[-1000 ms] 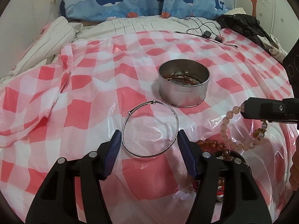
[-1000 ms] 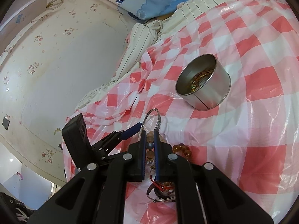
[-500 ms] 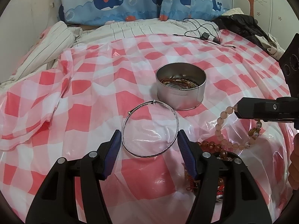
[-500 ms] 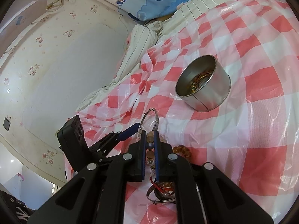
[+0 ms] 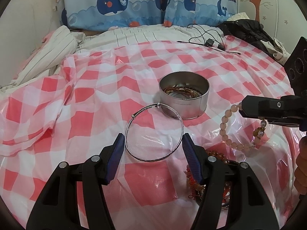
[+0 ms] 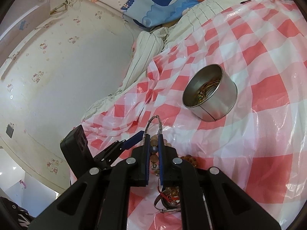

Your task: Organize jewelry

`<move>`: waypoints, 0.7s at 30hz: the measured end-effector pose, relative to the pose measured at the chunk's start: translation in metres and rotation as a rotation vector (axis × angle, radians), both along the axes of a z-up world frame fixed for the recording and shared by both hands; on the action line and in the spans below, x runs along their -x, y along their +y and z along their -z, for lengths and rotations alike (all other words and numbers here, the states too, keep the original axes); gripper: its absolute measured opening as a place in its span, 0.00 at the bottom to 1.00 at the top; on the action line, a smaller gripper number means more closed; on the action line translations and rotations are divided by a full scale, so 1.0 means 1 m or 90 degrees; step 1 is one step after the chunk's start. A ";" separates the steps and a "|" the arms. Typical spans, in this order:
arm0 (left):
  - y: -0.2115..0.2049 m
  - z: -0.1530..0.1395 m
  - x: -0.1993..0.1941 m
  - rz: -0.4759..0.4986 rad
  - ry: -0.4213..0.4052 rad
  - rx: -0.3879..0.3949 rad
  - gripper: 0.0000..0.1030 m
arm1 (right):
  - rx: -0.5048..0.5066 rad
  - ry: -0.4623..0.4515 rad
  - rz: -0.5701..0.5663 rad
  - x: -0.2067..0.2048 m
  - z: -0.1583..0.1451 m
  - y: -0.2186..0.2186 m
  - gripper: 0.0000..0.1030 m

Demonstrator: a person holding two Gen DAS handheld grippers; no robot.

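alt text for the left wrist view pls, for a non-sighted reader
The left gripper holds a silver bangle between its spread fingers above a red-and-white checked cloth. Just beyond stands a round metal tin holding gold jewelry; at right, the right gripper lifts a pink bead bracelet.

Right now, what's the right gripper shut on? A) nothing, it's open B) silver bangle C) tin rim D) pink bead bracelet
D: the right gripper is shut on the bead bracelet, which hangs from its tips in the left wrist view; the bangle sits between the left gripper's fingers, and the tin is apart from both.
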State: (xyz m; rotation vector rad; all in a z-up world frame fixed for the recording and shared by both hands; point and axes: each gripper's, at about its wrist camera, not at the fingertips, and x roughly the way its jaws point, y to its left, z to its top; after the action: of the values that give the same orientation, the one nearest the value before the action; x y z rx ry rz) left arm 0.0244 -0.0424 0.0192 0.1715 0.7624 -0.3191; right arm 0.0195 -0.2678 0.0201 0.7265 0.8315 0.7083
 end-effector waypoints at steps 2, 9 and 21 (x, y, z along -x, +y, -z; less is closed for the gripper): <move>0.000 0.000 0.000 0.000 -0.001 -0.002 0.57 | 0.000 0.001 0.001 0.000 0.001 0.000 0.08; 0.000 -0.001 0.001 0.001 -0.003 -0.004 0.57 | 0.001 0.002 0.001 0.000 0.001 -0.001 0.08; 0.001 -0.001 0.000 0.000 0.001 -0.001 0.57 | 0.042 0.007 0.020 -0.001 0.007 -0.005 0.10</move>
State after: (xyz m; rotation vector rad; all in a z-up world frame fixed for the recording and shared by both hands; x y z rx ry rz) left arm 0.0248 -0.0409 0.0202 0.1723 0.7648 -0.3186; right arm 0.0204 -0.2728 0.0136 0.6841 0.8474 0.6463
